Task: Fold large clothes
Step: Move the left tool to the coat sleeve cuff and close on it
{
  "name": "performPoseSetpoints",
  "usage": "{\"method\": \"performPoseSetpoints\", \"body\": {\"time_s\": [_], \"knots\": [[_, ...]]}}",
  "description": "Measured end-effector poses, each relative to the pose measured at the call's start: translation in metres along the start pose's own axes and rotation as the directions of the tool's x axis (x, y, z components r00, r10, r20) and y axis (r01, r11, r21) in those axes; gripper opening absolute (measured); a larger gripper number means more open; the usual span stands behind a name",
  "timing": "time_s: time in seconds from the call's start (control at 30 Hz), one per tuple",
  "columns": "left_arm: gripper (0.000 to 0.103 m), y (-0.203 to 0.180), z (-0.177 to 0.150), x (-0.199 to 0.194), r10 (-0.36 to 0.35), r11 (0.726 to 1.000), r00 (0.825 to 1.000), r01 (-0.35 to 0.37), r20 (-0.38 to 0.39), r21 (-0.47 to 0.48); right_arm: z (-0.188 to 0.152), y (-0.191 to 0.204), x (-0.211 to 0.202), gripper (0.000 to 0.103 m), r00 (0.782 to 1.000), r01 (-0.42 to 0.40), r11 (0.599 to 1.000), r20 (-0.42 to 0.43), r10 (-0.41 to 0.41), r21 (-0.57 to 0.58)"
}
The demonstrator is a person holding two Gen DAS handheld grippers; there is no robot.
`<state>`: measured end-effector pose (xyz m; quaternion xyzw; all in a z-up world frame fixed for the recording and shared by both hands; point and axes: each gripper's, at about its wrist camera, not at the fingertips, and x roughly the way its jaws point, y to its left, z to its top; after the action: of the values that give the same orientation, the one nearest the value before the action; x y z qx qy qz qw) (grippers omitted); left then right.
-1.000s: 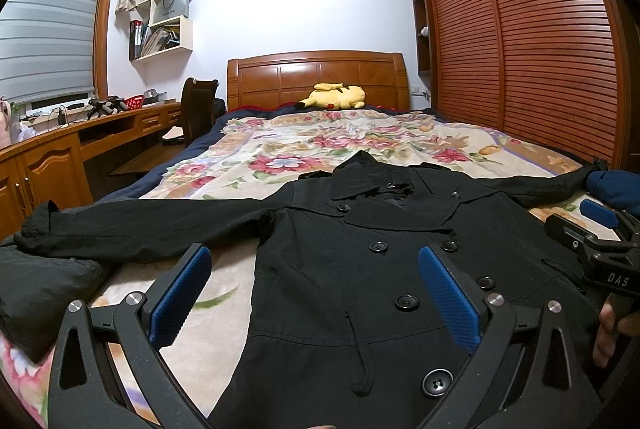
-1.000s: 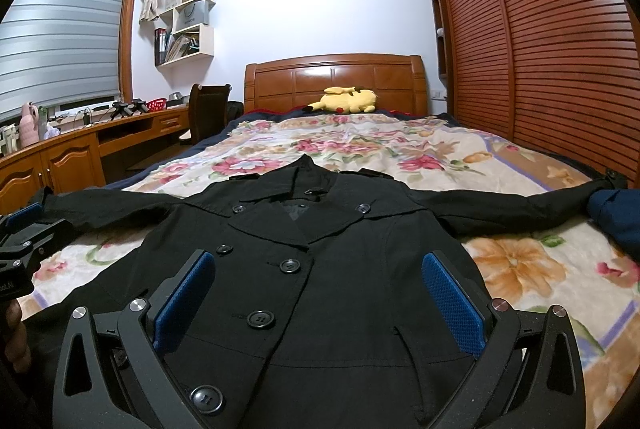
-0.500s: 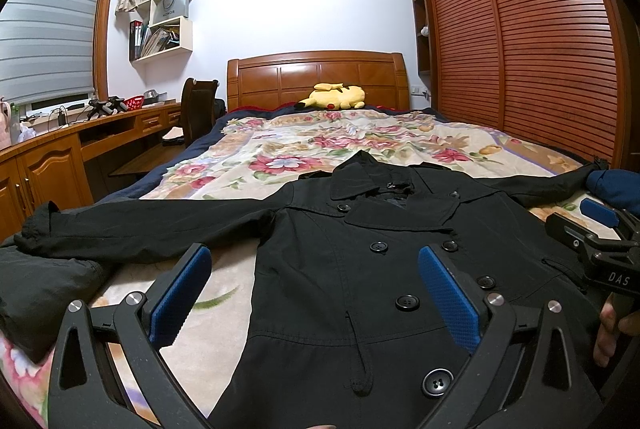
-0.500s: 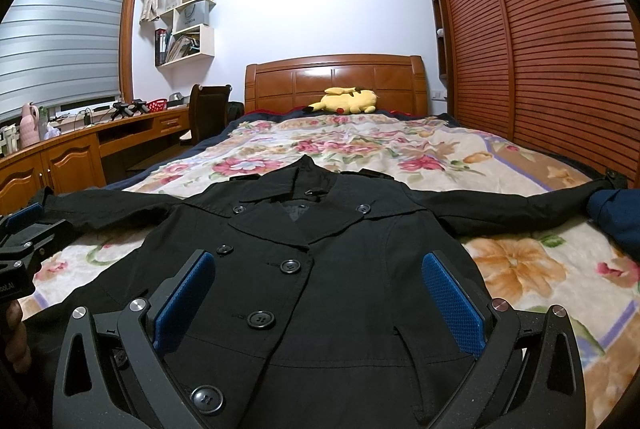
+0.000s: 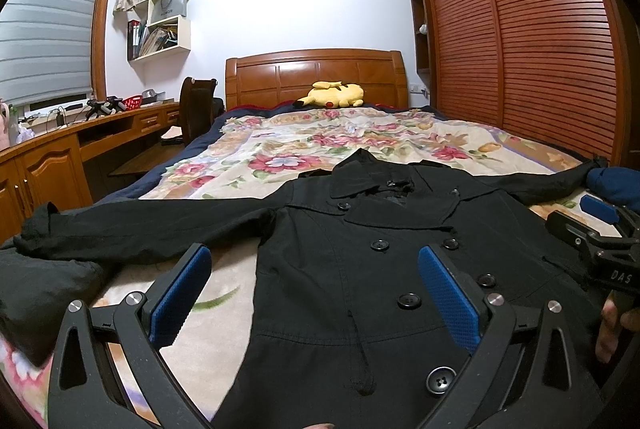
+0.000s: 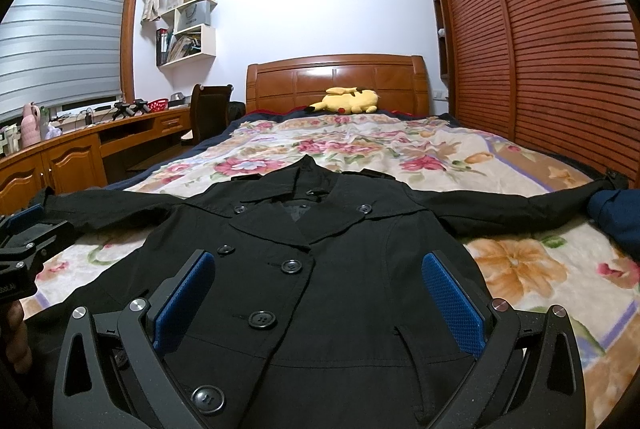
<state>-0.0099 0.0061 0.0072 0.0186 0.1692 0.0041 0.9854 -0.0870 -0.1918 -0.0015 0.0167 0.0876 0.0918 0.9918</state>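
A black double-breasted coat (image 5: 360,269) lies flat, front up, on the floral bedspread (image 5: 304,149), both sleeves spread out sideways; it fills the right wrist view (image 6: 340,269) too. My left gripper (image 5: 316,293) is open and empty, held over the coat's lower left edge. My right gripper (image 6: 320,293) is open and empty, held over the coat's lower front. The right gripper also shows at the right edge of the left wrist view (image 5: 600,229). The left gripper shows at the left edge of the right wrist view (image 6: 24,233).
A yellow plush toy (image 5: 332,95) lies by the wooden headboard (image 5: 316,73). A dark garment (image 5: 36,289) lies at the bed's left edge, a navy one (image 6: 616,217) at the right. A desk (image 5: 60,145) and chair (image 5: 196,105) stand left, a slatted wardrobe (image 5: 540,29) right.
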Motion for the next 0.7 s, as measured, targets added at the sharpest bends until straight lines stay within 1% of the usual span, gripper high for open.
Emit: {"method": "performPoseSetpoints", "body": {"time_s": [0.1,0.17,0.27,0.43,0.53,0.7], "knots": [[0.103,0.009,0.002,-0.001,-0.006,1.0,1.0,0.006,-0.004,-0.004,0.003,0.004,0.0,0.103,1.0,-0.02,1.0,-0.006,0.02,-0.015],[0.103,0.015,0.004,0.001,0.0,1.0,1.0,0.0,-0.01,-0.001,0.006,0.005,0.001,0.103,0.999,-0.028,0.999,-0.019,0.027,-0.018],[0.103,0.026,0.006,0.003,0.021,1.0,1.0,-0.021,-0.016,0.009,0.014,0.01,-0.004,0.103,0.998,-0.055,0.998,-0.009,0.055,-0.033],[0.103,0.047,0.005,0.011,0.034,0.999,0.998,-0.034,-0.048,-0.005,0.023,0.019,-0.008,0.103,0.996,-0.084,0.994,0.006,0.085,-0.066],[0.103,0.057,0.003,0.014,0.052,0.999,0.996,-0.052,-0.068,-0.008,0.027,0.026,-0.004,0.103,0.994,-0.113,0.991,0.0,0.114,-0.077],[0.103,0.079,0.001,0.016,0.038,0.998,0.995,-0.043,-0.095,-0.051,0.037,0.038,0.009,0.103,0.985,-0.17,0.982,-0.02,0.169,-0.083]]}}
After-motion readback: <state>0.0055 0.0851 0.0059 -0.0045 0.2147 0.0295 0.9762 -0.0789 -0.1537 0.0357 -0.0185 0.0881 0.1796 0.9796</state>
